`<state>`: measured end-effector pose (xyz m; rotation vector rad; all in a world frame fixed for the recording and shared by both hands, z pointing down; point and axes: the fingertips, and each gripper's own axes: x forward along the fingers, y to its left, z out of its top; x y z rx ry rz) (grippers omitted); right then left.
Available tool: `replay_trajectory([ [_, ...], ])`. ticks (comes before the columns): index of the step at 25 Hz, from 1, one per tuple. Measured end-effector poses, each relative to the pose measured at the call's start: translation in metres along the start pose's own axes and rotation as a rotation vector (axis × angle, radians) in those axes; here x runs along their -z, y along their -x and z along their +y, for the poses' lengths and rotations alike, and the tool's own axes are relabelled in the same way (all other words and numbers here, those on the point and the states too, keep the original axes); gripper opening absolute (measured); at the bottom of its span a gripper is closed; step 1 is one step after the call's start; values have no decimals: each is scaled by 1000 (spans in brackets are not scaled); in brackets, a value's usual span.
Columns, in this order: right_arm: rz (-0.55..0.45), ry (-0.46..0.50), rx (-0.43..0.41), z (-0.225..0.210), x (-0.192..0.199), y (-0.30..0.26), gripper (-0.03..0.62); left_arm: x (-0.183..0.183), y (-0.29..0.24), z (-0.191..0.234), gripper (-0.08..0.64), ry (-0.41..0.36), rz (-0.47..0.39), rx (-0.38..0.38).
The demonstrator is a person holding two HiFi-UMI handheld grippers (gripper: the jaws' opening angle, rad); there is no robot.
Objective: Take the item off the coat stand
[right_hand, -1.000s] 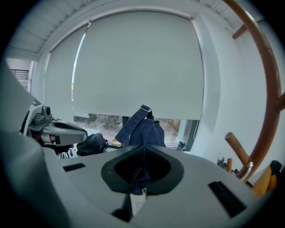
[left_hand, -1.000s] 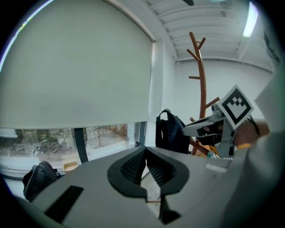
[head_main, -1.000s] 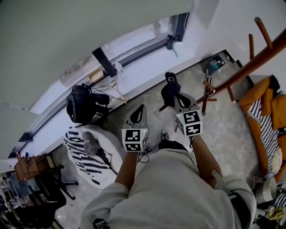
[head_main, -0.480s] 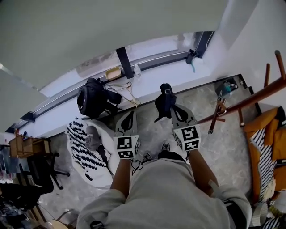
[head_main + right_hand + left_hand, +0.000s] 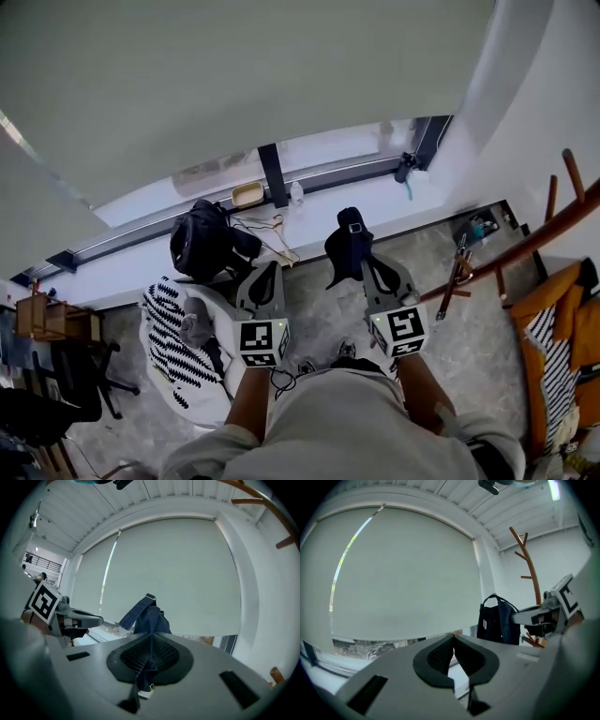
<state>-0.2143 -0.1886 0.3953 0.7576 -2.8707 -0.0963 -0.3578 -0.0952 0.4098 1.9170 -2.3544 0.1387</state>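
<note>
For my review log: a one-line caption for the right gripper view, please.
Right gripper, jaws shut on a dark blue bag, before a drawn window blind.

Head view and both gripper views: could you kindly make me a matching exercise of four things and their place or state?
Things:
1. dark blue bag
2. left gripper
3. coat stand
4. black backpack

Place or state:
A. on the white window ledge
B. jaws together, nothing between them
C. clamped in the right gripper
D. brown wood, far right of the head view

Pairs: 1-C, 2-B, 3-D, 4-A
</note>
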Motion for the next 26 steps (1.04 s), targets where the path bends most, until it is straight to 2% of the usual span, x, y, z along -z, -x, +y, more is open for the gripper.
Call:
replay_trajectory([
  [9, 5, 4, 14, -1, -1, -1, 9, 0, -1, 0, 12, 1, 0, 16],
  [17, 52, 0, 34, -4, 9, 3, 9, 7, -6, -8, 11, 11, 16, 55],
  [21, 23, 2, 46, -9, 5, 6, 9, 12, -10, -14, 11, 15, 24, 69],
  [26, 32, 0, 65, -16, 10, 12, 9, 12, -14, -21, 11, 12, 23, 83],
])
